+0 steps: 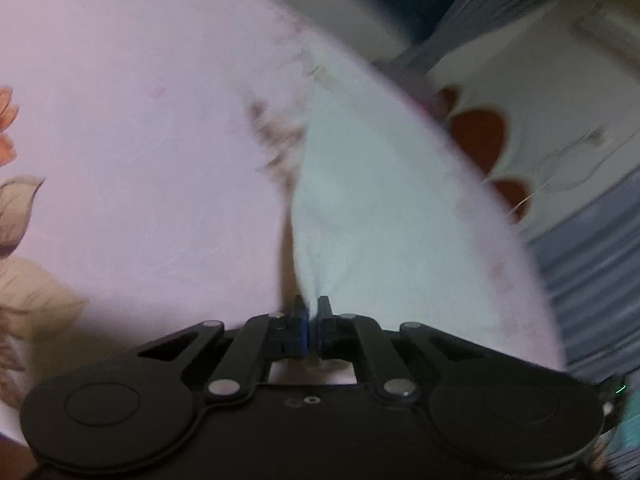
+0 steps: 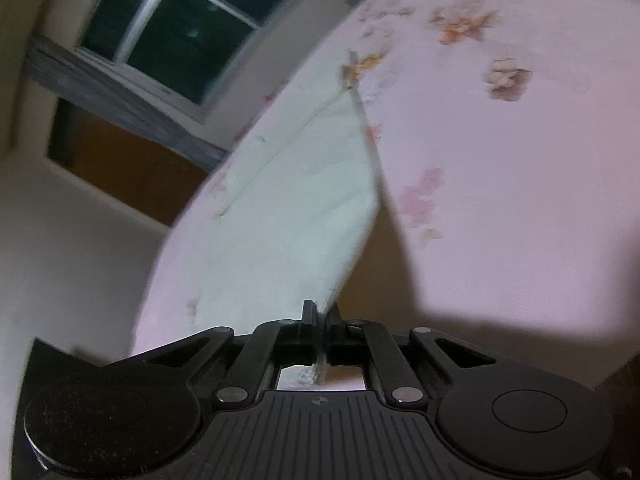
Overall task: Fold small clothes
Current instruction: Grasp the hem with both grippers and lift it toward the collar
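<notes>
Both claws, left claw (image 1: 312, 312) and right claw (image 2: 321, 314), clamp the small white cotton garment (image 1: 360, 208), which stretches ahead over the pink floral bedsheet (image 1: 120, 120).

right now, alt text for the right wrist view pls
The right gripper has its black fingers shut on the near edge of a white cloth, which stretches away over a pink floral bedsheet. A dark window shows at upper left, and the picture is slightly blurred.
</notes>
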Demonstrator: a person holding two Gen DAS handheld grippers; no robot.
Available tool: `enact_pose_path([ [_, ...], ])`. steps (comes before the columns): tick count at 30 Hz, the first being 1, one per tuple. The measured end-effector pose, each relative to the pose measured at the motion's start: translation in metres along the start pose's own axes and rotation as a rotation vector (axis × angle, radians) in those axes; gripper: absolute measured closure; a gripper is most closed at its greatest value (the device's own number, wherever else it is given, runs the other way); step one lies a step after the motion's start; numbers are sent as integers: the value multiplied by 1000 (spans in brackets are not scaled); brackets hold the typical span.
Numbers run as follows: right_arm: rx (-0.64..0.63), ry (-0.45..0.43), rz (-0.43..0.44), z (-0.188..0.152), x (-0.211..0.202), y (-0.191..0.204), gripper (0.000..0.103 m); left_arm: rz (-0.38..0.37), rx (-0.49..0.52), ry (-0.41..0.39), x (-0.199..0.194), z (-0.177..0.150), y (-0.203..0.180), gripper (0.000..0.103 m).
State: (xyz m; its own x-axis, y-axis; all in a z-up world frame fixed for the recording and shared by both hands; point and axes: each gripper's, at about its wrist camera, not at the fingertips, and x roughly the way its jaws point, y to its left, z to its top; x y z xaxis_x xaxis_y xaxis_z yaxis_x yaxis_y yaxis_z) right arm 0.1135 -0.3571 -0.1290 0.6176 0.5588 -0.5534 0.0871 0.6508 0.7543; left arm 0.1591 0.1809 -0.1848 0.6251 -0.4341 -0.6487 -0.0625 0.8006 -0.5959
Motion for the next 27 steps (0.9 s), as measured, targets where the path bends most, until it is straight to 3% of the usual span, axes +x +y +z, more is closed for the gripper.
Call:
enact_pose_path([
  [2, 5, 43, -48, 1, 8, -7, 100, -12, -16, -12, 0, 1, 0, 100],
  [5, 15, -10, 22, 5, -2, 0, 100, -50, -26, -53, -6, 6, -6, 100],
  [12, -72, -94, 77, 43, -12, 38, 100, -110, -51, -152, -19, 37, -29, 100],
  [18, -117, -141, 112, 96, 3, 69, 100, -154, -14, -239, -23, 87, -61, 100],
  [22, -94, -167, 127, 137, 20, 81, 100, -120, 44, -238, -2, 129, -82, 100],
  [27, -76, -193, 113, 197, 54, 98, 100, -131, 36, -267, 30, 188, -95, 100],
])
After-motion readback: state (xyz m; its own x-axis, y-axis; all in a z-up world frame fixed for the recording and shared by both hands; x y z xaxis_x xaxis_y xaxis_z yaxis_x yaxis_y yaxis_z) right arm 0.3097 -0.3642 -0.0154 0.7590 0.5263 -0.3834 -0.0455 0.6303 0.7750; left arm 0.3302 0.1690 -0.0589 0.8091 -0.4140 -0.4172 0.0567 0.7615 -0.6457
